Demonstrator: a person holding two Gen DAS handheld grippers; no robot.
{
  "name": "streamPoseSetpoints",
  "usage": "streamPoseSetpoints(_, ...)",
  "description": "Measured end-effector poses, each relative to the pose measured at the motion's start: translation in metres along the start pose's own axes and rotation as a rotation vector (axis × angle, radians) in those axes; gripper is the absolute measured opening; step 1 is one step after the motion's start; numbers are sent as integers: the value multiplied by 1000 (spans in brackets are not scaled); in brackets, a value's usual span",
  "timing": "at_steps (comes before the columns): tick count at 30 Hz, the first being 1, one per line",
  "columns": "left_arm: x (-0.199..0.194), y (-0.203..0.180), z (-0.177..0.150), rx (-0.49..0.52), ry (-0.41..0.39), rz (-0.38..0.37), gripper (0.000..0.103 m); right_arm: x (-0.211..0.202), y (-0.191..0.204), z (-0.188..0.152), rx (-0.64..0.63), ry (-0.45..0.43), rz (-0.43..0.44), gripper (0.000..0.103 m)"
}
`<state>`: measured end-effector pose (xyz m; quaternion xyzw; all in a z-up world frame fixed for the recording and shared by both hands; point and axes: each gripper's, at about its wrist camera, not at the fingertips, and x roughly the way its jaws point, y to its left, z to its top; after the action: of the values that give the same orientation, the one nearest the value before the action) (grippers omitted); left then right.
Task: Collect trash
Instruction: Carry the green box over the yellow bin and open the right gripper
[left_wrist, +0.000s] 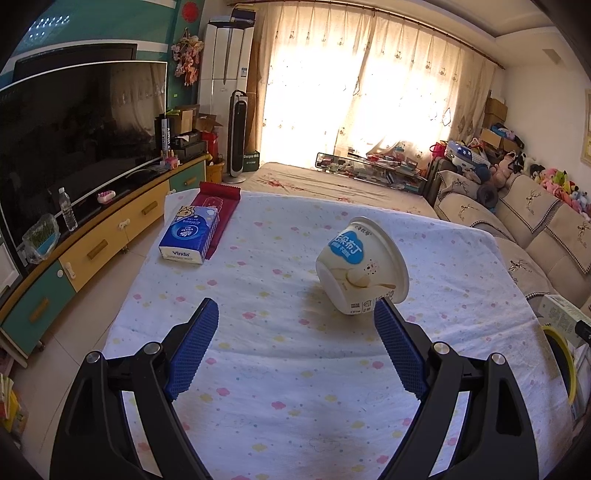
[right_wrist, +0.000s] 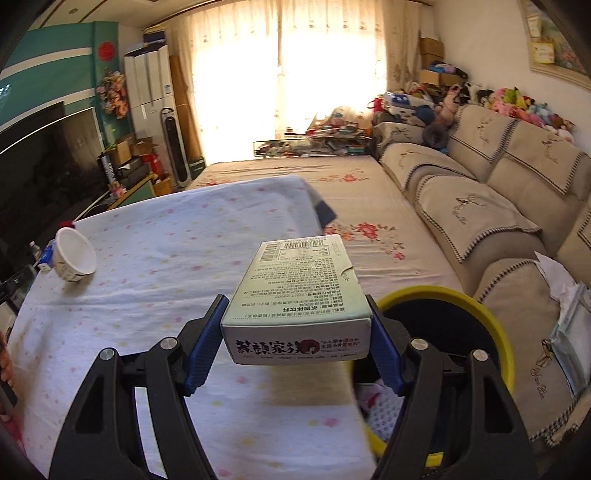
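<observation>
While the carton sits clamped between the right gripper pads, held level above the table edge w/ the yellow-rimmed bin just beside and below to its right, the step looks like a carry-and-drop: swing right till the box is over the bin mouth, tip the far end down, then release, so it doesn't catch the rim. Left gripper is wide open, holding nothing, near the tipped yogurt cup on the tablecloth; prob next pick.

Cloth-covered table, tipped cup, tissue pack
</observation>
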<state>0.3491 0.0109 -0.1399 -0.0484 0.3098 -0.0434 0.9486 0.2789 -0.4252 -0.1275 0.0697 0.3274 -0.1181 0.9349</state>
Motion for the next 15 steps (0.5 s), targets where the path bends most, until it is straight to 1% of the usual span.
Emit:
streamPoseSetpoints(4, 0, -1, 0, 5, -2, 7, 85, 2, -48, -9, 66, 6, -89, 68)
streamPoseSetpoints(6, 1, -1, 0, 7, 0, 10, 85, 6, -66, -14, 94, 14, -120, 68)
streamPoseSetpoints(11, 4, -3, -1, 15, 13, 17, 85, 17, -94, -24, 137, 41, -173, 68)
streamPoseSetpoints(15, 5, -5, -1, 24, 13, 18, 85, 27, -102, -26, 164, 64, -181, 69)
